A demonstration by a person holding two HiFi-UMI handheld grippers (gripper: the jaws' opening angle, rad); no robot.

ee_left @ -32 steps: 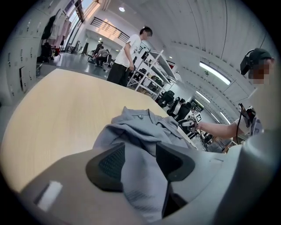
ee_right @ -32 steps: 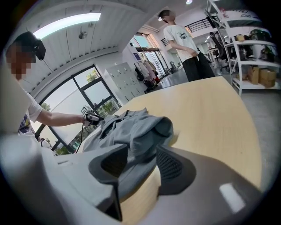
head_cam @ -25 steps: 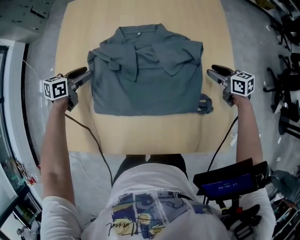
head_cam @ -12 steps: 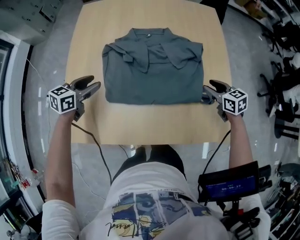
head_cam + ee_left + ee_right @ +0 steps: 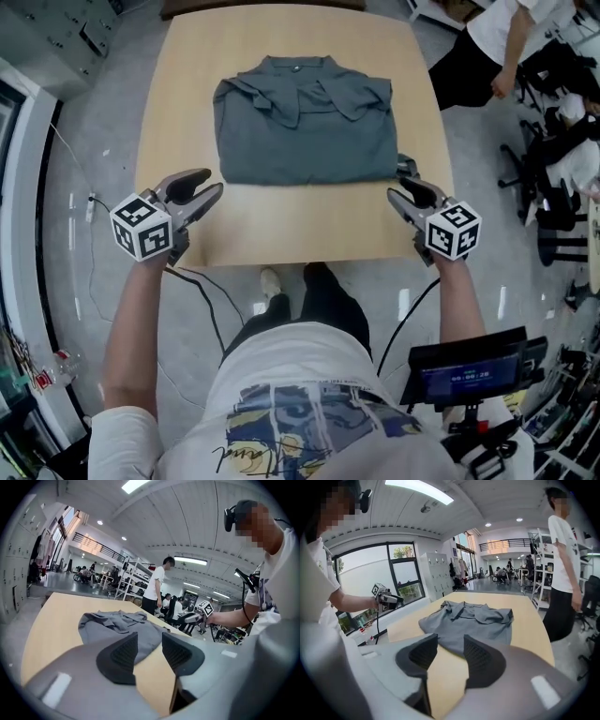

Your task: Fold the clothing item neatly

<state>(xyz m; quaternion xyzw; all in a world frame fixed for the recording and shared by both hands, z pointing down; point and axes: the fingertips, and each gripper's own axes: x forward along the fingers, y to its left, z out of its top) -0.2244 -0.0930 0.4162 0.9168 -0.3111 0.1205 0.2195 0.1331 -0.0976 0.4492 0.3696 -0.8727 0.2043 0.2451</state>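
Note:
A grey collared shirt [image 5: 305,122] lies folded into a rectangle on the far half of the wooden table [image 5: 281,225], collar away from me. A small fold of fabric [image 5: 405,167] sticks out at its near right corner. My left gripper [image 5: 208,184] hovers over the table's near left, apart from the shirt. Its jaws have just been closing, and it is open with nothing between them. My right gripper [image 5: 401,190] hovers at the near right, just short of that fold, open and empty. Both gripper views, left gripper [image 5: 150,641] and right gripper [image 5: 450,646], show the shirt [image 5: 117,625] [image 5: 468,618] beyond the jaws.
A person [image 5: 487,47] stands by the table's far right corner. Office chairs [image 5: 553,169] crowd the floor on the right. Cables [image 5: 202,291] hang from both grippers past the table's near edge. Bare wood lies between the shirt and that edge.
Both grippers have drawn back from the shirt's sides toward the table's near edge and risen. The shirt has stayed as it lay. A person has come into view at top right.

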